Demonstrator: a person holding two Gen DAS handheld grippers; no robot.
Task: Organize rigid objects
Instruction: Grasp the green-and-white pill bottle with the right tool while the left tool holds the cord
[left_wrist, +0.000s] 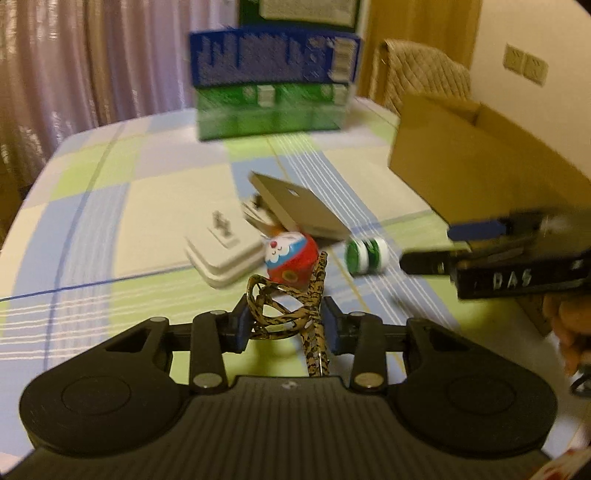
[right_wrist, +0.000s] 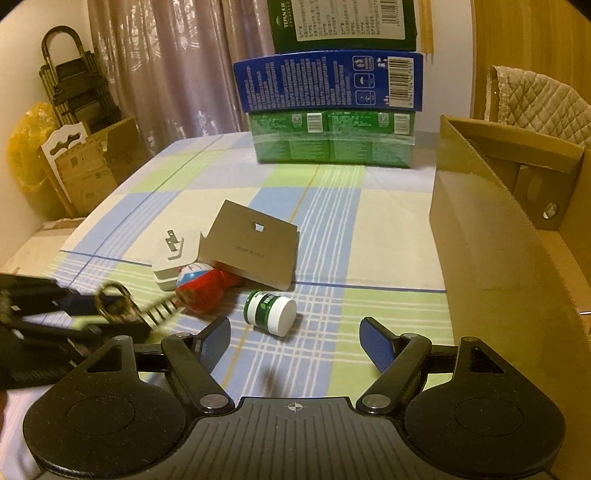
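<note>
Checked cloth in pale green, blue and cream covers the table (right_wrist: 332, 221), with a curtain behind it. Over the near edge, the left gripper (left_wrist: 284, 325) has its pads pressed on a looped leopard-print cord (left_wrist: 314, 295), which is clear of the cloth and hangs between the jaws. Only now frames are given, so the cord's earlier place cannot be told. Just beyond the cord lie a red and blue cartoon toy (left_wrist: 291, 258), a white plug adapter (left_wrist: 221, 247) to its left, and a tilted flat cardboard box (left_wrist: 299, 210) leaning over both. One green-and-white jar (right_wrist: 271, 312) lies on its side to the right of the toy.

From the right wrist view, the right gripper (right_wrist: 295, 343) hovers low over the cloth, angled downward, jaws spread wide with nothing between them; the jar lies just ahead, slightly left. A hand (left_wrist: 569, 332) shows at the right edge of the left view.

An open brown carton (right_wrist: 509, 240) stands to the right. At the far end three printed boxes are stacked (right_wrist: 328, 107): green, blue, dark green on top.
</note>
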